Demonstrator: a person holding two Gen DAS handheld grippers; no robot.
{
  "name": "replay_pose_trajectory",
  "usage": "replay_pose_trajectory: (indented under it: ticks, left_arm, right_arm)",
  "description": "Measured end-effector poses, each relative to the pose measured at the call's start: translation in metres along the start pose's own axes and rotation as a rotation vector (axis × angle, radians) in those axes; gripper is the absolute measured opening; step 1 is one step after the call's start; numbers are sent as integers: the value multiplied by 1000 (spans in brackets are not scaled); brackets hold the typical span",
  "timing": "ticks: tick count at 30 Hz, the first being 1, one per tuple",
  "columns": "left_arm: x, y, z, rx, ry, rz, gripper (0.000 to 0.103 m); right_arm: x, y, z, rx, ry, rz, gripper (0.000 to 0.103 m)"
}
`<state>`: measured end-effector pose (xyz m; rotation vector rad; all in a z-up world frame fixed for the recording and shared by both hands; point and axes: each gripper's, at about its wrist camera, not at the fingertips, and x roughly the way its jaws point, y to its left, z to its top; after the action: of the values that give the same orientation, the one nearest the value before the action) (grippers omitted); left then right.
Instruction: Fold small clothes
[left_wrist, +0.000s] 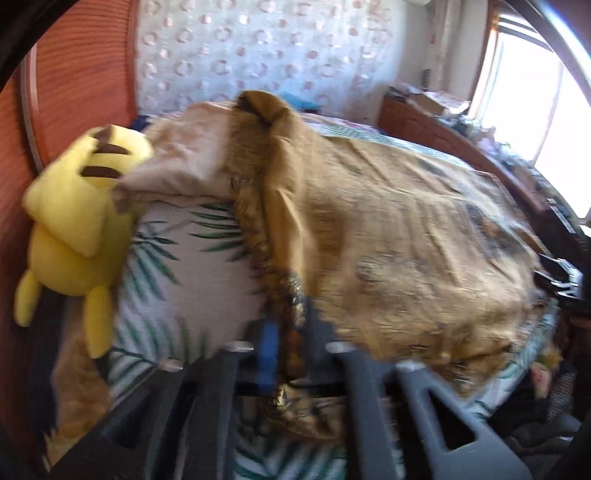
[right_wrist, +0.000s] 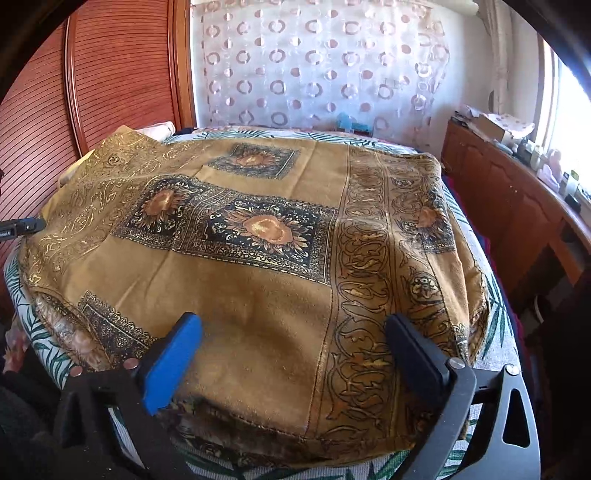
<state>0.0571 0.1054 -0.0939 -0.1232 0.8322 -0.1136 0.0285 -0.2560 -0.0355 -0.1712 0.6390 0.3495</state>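
My left gripper (left_wrist: 286, 350) is clamped tight on the near edge of the mustard-gold cloth (right_wrist: 258, 229), with a bunched ridge of it running up and away from the fingers toward the head of the bed (left_wrist: 192, 266); that view is pretty blurry, so I can't say much more about the pinch. My right gripper (right_wrist: 291, 343) is wide open over the near edge of the same cloth, blue pad (right_wrist: 171, 363) on one side and black pad (right_wrist: 417, 354) on the other, nothing squeezed between them. The cloth itself is spread over most of the bed, sunflower panels in the middle and a scrollwork border toward the right edge, leaf-print sheet peeking out around it. A yellow plush toy (left_wrist: 77, 225) lies along the bed's left edge beside a beige pillow (left_wrist: 184, 155) at the far left corner.
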Motion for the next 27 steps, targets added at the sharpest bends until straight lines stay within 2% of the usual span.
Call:
replay_pose_trajectory:
  ticks: [2, 8, 11, 14, 21, 27]
  left_arm:
    - [-5, -11, 3, 31, -18, 12, 7]
    - [-33, -60, 35, 81, -118, -110, 7]
    - [-36, -98, 65, 115, -148, -216, 7]
    - [-33, -141, 92, 181, -173, -276, 7]
    - [-18, -241, 136, 322, -172, -407, 7]
    - [-8, -300, 149, 401, -147, -465, 7]
  right_arm:
    - [1, 0, -1, 3, -5, 0, 101]
    - [-17, -7, -7, 27, -12, 18, 100]
    - [-32, -13, -7, 45, -42, 12, 100]
    - [-46, -22, -9, 66, -60, -4, 100]
    - [-77, -41, -19, 125, -116, -17, 100]
    - [-89, -45, -28, 146, -158, -18, 100]
